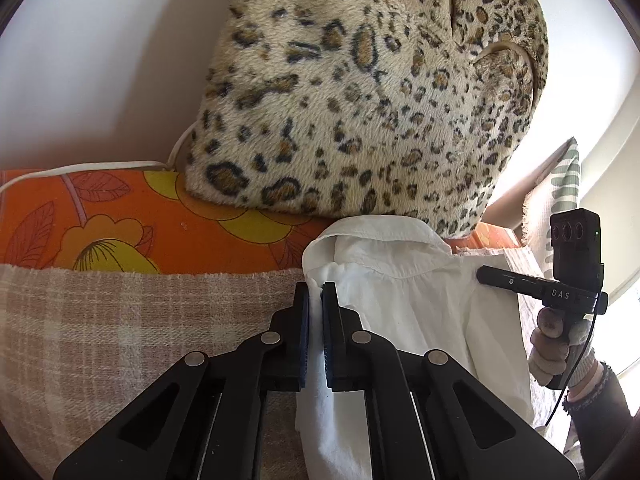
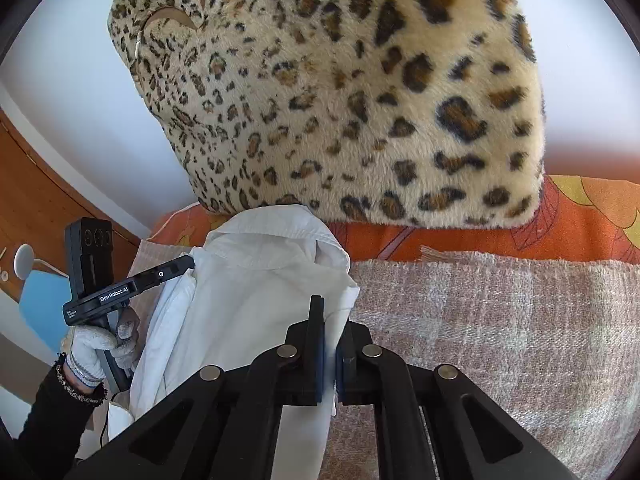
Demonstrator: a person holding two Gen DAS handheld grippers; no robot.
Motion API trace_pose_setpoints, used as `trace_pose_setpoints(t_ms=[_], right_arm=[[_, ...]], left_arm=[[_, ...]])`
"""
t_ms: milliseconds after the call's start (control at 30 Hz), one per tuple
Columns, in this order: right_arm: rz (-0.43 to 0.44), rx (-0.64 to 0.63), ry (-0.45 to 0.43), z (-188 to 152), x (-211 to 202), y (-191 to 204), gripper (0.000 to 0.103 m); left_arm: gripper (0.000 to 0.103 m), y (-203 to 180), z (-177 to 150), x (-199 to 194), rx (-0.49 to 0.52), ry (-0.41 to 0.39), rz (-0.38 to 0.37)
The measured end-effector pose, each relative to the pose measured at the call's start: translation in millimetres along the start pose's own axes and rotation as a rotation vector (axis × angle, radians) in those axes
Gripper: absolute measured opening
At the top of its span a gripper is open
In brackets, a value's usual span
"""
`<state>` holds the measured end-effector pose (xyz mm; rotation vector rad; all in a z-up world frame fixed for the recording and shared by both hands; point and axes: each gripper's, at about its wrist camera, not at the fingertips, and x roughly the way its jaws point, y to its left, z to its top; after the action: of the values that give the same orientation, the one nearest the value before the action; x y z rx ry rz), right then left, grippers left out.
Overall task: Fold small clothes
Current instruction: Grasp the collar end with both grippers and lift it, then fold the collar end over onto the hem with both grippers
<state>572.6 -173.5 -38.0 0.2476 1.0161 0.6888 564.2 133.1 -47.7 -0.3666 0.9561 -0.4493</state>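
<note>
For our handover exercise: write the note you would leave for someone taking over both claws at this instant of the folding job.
Left claw: shut on one side edge of the white collared shirt.
Right claw: shut on the opposite edge.
Shirt: held between both claws over the pink checked blanket, collar towards the leopard-print cushion.
Done: both edges gripped; the shirt looks partly gathered.
Left: finish the folds, lay it flat on the blanket, release.

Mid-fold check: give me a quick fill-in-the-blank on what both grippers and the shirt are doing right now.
1. Both the left gripper and the right gripper have their jaws shut on the ____ shirt.
2. The shirt lies on a ____ plaid cloth.
3. Behind the shirt's collar stands a ____-print cushion.

Missing words: white; pink; leopard
</note>
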Motion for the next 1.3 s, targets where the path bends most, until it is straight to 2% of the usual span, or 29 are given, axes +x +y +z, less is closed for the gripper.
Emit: trace_pose_setpoints(t_ms=[333, 533, 900, 1033, 1300], right_arm=[[-0.037, -0.106, -0.079, 6.3, -51.4, 50.2, 0.0], [-0.058, -0.178, -0.123, -4.4, -92.9, 88.2, 0.0], [-0.068, -0.242, -0.176, -55.7, -149.1, 137.6, 0.0], [-0.073, -0.24, -0.212, -80.1, -161.3, 149.6, 0.0], [-0.101, -0.279, -0.203, -141.3, -173.8, 174.0, 0.0]], left_arm=[[0.004, -39.2, 11.2, -60.8, 0.075, -0.099, -0.004], [0.004, -67.4, 1.5, -108.1, 0.12, -0.153, 0.004], [0.004, -101.3, -51.4, -182.1, 0.177, -0.201, 0.007], [0.004, -110.3, -75.1, -198.9, 0.194, -0.205, 0.01], [0.004, -119.4, -128.2, -214.9, 0.213, -0.201, 0.007]])
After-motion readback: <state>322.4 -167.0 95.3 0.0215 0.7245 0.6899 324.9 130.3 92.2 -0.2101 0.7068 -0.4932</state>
